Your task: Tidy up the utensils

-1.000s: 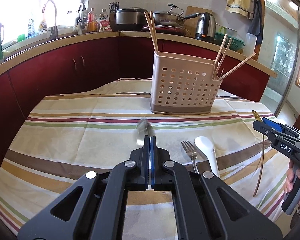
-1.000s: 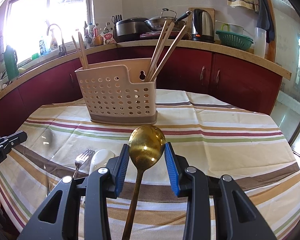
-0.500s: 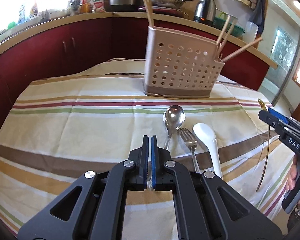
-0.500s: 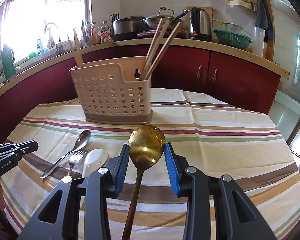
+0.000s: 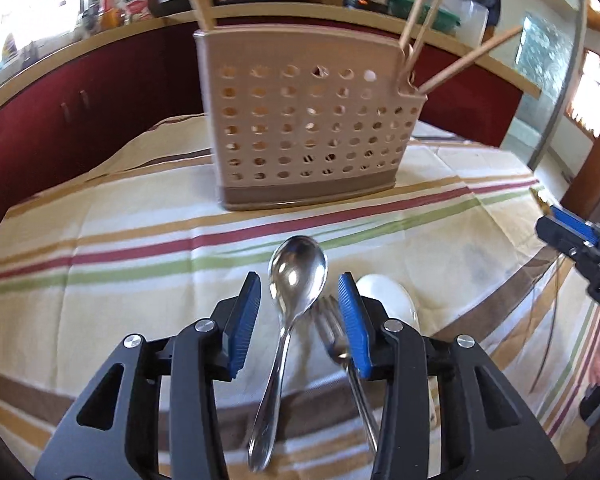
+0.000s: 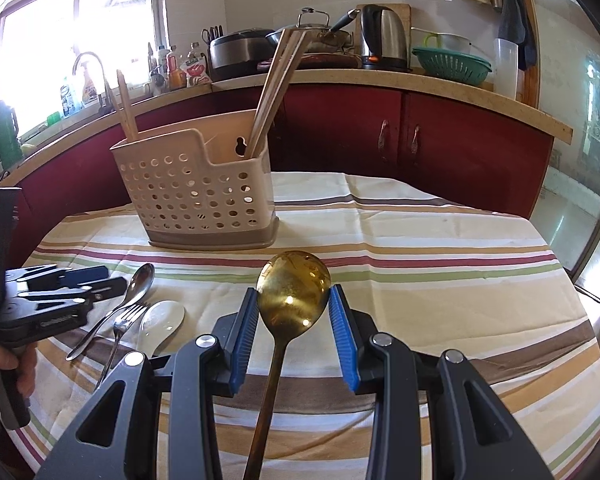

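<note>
Wooden chopsticks point(image 6: 274, 88) already stand in the perforated caddy point(image 6: 196, 196) at 11 o'clock. Left hand-held gripper point(image 5: 298, 320), jaws spread, straddles the steel spoon point(image 5: 296, 280) beside fork point(image 5: 332, 332) and white spoon point(image 6: 162, 320); right hand-held gripper point(image 6: 294, 332), spread, frames the brass spoon point(image 6: 294, 292). Four pieces remain on the worktop point(image 6: 440, 280).

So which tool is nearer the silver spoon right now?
Left. The left tool is open, its fingers straddling the silver spoon just below the bowl. The right tool is off to the side, open around the gold spoon, apart from the silver one.
</note>
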Motion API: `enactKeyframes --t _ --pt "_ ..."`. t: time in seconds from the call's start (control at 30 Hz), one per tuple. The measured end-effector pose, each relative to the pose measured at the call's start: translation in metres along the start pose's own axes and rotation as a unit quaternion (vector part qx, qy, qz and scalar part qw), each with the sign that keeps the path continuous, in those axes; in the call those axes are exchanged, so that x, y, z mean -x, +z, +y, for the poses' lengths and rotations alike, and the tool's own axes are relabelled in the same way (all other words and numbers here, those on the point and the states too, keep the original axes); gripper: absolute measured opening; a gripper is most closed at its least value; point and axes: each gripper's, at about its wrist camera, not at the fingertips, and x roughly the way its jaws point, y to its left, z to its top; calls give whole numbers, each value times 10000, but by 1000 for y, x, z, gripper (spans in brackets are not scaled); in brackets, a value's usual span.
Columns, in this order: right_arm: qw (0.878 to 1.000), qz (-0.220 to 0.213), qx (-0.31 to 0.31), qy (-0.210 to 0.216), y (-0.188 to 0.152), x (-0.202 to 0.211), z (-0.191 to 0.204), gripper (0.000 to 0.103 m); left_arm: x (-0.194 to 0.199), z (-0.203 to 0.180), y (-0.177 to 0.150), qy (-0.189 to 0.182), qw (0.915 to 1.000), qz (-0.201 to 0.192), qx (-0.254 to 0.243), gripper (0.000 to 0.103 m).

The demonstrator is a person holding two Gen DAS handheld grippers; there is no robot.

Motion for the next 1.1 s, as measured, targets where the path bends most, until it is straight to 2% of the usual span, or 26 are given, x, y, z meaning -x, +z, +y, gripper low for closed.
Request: enactKeyframes --t 0.23,0.37,0.53,0.6,0.83,1.1 --pt "10000 -2 -48 59 3 -1 -5 37 -32 1 7 -64 9992 369 -126 41" --pt "9999 28 -49 88 3 -4 -5 37 -39 2 7 -42 9991 402 -147 47" --pt "9999 52 -41 94 3 -5 -5 37 -47 5 8 -62 9987 467 -175 46" --pt "9999 55 -43 92 3 -5 -5 37 -48 5 8 -48 9988 444 -205 39" --pt "10000 24 -39 84 4 -4 -4 37 -36 7 4 40 9996 210 -188 38" --pt "9999 -146 37 77 4 7 5 37 7 14 -2 176 9990 -386 131 38"
